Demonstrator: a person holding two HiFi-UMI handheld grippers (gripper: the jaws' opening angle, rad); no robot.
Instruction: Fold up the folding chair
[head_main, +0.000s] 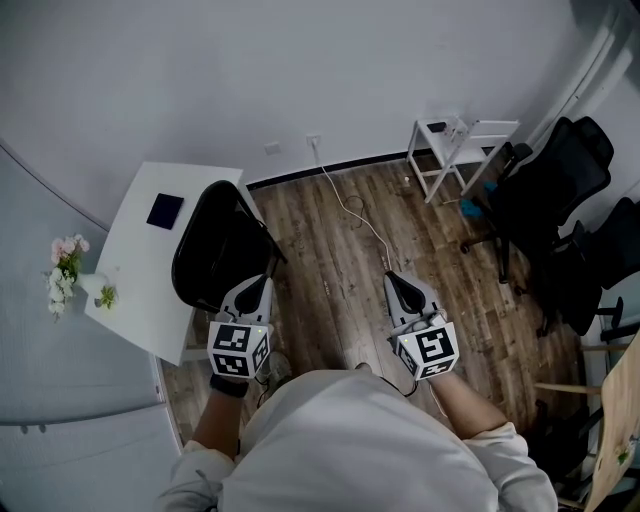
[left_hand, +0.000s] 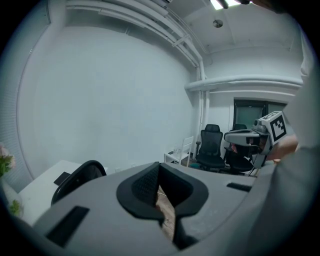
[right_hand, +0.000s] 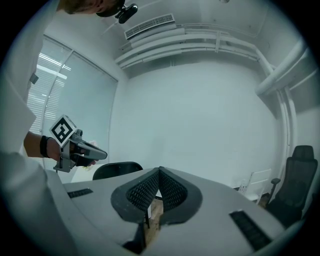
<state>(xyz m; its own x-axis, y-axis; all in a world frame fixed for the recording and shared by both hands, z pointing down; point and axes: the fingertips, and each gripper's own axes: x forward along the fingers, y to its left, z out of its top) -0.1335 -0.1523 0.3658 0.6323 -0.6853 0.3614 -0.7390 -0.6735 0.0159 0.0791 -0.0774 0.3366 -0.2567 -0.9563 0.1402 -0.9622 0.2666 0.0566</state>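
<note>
Folding chair (head_main: 215, 245), black.

Head view: we find it on the wooden floor (head_main: 335, 270), close against the white worktop (head_main: 140, 285). Its long axis runs from us toward the far wall. We cannot tell whether the seat is folded. The left gripper (head_main: 257, 285) is at its near end, and the right gripper (head_main: 400, 284) is well apart over the floor.

Left gripper view: jaws closed on nothing, the chair's rounded back upright at left.

Right gripper view: jaws closed, empty, the chair back beyond them to the left.

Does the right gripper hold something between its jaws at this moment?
No, the right gripper has its jaws closed together with nothing between them, only wooden floor beyond.
</note>
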